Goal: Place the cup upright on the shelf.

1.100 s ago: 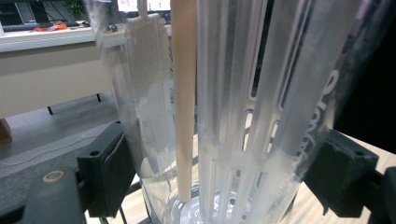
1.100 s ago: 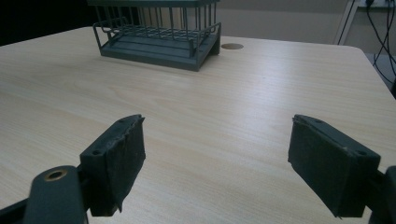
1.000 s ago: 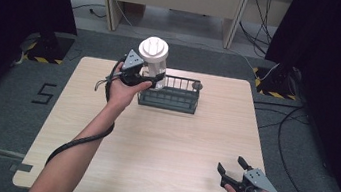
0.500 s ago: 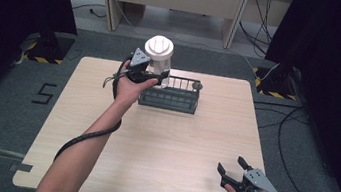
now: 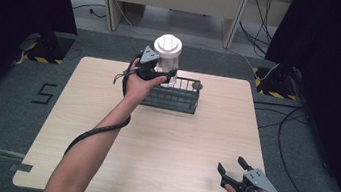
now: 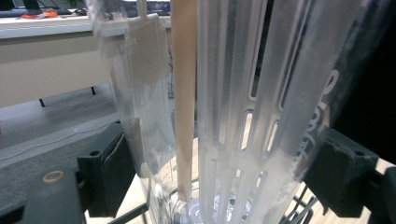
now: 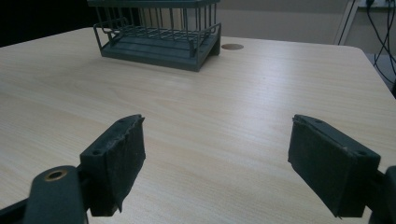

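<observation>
- High view: the left gripper (image 5: 154,71) holds a clear plastic jar (image 5: 166,65) with a white lid (image 5: 168,45), just above the left end of a dark wire rack (image 5: 178,96) at the far side of the table (image 5: 162,140). Whether the jar's base touches the rack cannot be told from here.
- Left gripper view: the jar (image 6: 243,107) sits between the two black jaws, which are clamped on its lower wall, one pad pressing each side. Inside the jar a white slotted insert (image 6: 247,140) rises above and ahead of the jaws, and a pale flat stick (image 6: 183,102) stands left of it, closer to the left pad.
- Right gripper view: the jaws stand wide apart with nothing but bare tabletop between them. The rack (image 7: 161,35) lies well ahead of them, towards the left jaw's side. In the high view the right gripper (image 5: 242,179) rests low at the near right corner of the table, well apart from the jar.
- Handling, as a judgement: the jar looks light and stiff, with thin, smooth walls that may slip or flex under a hard squeeze. The tall body and broad lid put weight above the pads, so tilting is the likely fault.
- Best hold, as a judgement: across the cylindrical wall, as here, with the pads square to its sides. The lid is a poorer purchase because it may lift off.
</observation>
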Available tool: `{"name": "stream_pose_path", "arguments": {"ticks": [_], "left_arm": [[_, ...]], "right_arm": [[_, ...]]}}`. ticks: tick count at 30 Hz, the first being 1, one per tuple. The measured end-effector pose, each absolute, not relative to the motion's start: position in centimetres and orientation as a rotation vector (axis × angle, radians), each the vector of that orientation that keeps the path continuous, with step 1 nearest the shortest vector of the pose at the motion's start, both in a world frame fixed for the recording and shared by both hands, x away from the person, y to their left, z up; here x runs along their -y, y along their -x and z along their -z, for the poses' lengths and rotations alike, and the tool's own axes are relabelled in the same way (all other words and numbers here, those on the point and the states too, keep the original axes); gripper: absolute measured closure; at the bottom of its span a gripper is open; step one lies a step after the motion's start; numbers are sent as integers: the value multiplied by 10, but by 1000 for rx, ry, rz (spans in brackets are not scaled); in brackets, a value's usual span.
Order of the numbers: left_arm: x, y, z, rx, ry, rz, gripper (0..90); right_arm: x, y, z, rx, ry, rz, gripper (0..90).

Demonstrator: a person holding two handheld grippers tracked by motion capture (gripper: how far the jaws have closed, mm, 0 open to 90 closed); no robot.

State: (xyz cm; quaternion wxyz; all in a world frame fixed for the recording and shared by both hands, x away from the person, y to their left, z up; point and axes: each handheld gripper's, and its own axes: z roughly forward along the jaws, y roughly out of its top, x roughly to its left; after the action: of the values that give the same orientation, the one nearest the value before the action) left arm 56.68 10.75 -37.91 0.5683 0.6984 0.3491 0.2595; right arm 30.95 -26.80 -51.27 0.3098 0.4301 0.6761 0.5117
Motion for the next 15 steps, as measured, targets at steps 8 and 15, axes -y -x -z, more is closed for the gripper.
{"name": "stream_pose_path", "arguments": {"ticks": [8, 15], "left_arm": [[-98, -568, 382, -818, -1645, -605, 179], [-96, -570, 388, -834, -1650, -603, 179]], "right_arm": [[268, -309, 513, -1786, -1140, -1355, 193], [268, -309, 513, -1784, -1146, -1358, 193]]}}
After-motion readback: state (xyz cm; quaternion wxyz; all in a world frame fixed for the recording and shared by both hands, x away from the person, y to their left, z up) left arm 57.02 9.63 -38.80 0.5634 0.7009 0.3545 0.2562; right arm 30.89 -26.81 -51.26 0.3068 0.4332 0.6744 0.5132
